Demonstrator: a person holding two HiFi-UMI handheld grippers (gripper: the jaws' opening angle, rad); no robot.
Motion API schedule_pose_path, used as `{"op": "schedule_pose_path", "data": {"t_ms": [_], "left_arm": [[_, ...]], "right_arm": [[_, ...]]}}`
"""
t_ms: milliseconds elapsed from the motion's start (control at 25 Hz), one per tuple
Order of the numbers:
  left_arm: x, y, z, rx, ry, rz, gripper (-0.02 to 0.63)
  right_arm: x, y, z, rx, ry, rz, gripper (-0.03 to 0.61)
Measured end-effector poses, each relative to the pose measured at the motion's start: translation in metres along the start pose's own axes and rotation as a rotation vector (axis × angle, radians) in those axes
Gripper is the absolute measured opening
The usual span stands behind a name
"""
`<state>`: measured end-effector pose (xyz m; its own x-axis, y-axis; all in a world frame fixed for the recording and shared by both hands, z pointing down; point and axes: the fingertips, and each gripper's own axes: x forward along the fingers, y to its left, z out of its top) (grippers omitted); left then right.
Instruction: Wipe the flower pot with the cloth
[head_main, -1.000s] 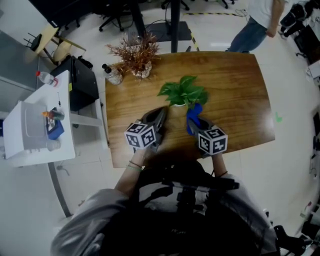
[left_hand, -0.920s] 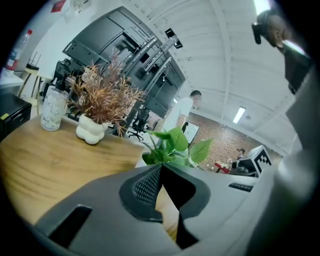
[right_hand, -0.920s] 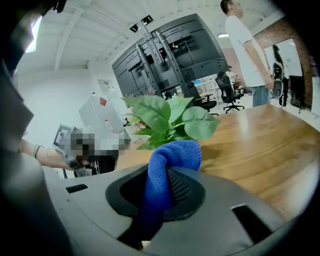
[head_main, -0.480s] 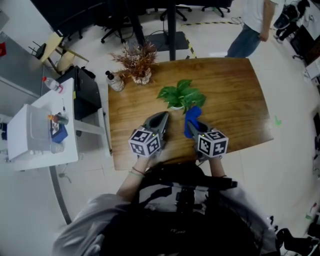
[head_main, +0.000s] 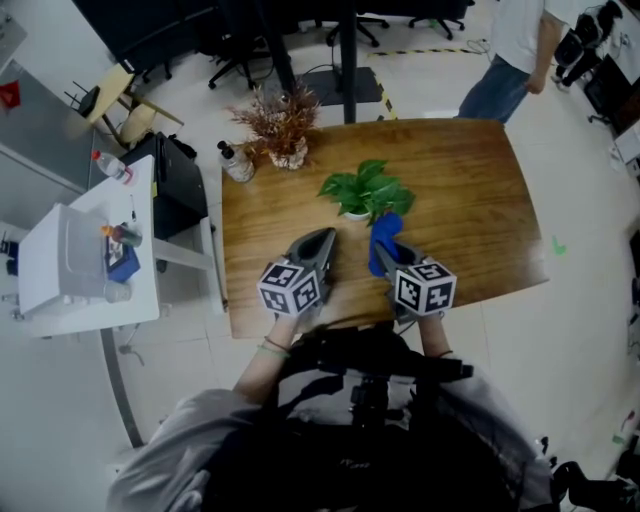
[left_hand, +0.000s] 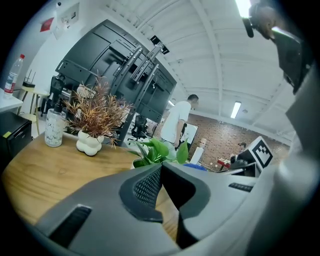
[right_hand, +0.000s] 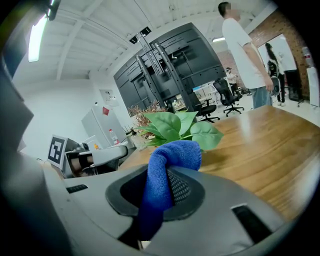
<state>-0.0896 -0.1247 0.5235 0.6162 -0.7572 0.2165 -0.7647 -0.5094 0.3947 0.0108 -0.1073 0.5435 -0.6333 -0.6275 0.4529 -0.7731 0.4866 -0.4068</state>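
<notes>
A leafy green plant (head_main: 364, 187) in a small white flower pot (head_main: 355, 213) stands mid-table. My right gripper (head_main: 381, 250) is shut on a blue cloth (head_main: 386, 231), which sticks up from the jaws just right of and in front of the pot. In the right gripper view the cloth (right_hand: 169, 167) hangs between the jaws with the leaves (right_hand: 179, 127) behind it. My left gripper (head_main: 323, 240) is shut with nothing in it, its tip just left of the pot. In the left gripper view the leaves (left_hand: 157, 151) and a bit of the pot (left_hand: 134, 163) show past the jaws.
A wooden table (head_main: 470, 200) holds a dried plant in a white vase (head_main: 283, 122) and a bottle (head_main: 237, 163) at the back left. A white side table (head_main: 85, 260) and a black cabinet (head_main: 178, 180) stand to the left. A person (head_main: 515, 45) stands behind the table's far right corner.
The head view has shifted a little. Both grippers stay close in front of the pot, the cloth still held by the right one.
</notes>
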Motion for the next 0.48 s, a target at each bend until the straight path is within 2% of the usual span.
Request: {"op": "schedule_pose_path", "data": {"t_ms": [480], "left_arm": [[0.0059, -0.0017, -0.0062, -0.01, 0.015, -0.015, 0.006]], "right_arm": [[-0.0018, -0.0017, -0.0052, 0.005, 0.003, -0.006, 0.055]]}}
